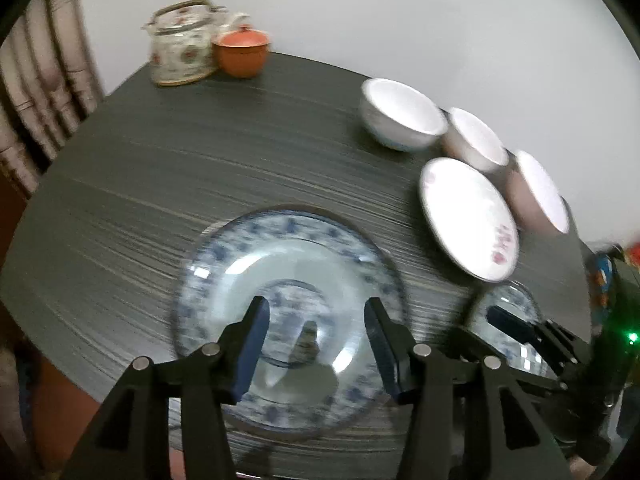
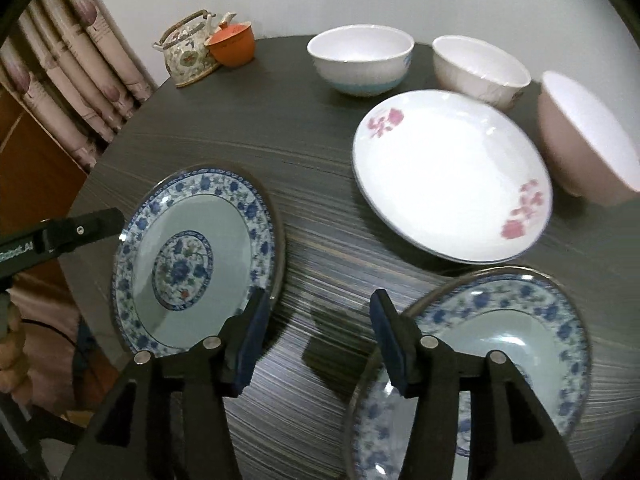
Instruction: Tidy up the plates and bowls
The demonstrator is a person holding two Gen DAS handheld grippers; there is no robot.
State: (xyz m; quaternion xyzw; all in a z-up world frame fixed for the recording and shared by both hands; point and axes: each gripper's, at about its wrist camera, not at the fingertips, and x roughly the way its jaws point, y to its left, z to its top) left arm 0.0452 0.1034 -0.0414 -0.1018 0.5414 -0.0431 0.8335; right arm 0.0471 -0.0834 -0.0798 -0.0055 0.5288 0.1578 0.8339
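jaws of both our left gripper (image 1: 316,344) and right gripper (image 2: 318,338) stand apart and empty, so we should grip one blue-patterned plate (image 2: 192,256) squarely by its rim

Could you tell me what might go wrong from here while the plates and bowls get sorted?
1. The blue plate lies close to the table's near edge; a nudge from the open right gripper could push it off.
2. The pink bowl stands near the table's edge beside the white plate; sliding that plate might knock it.
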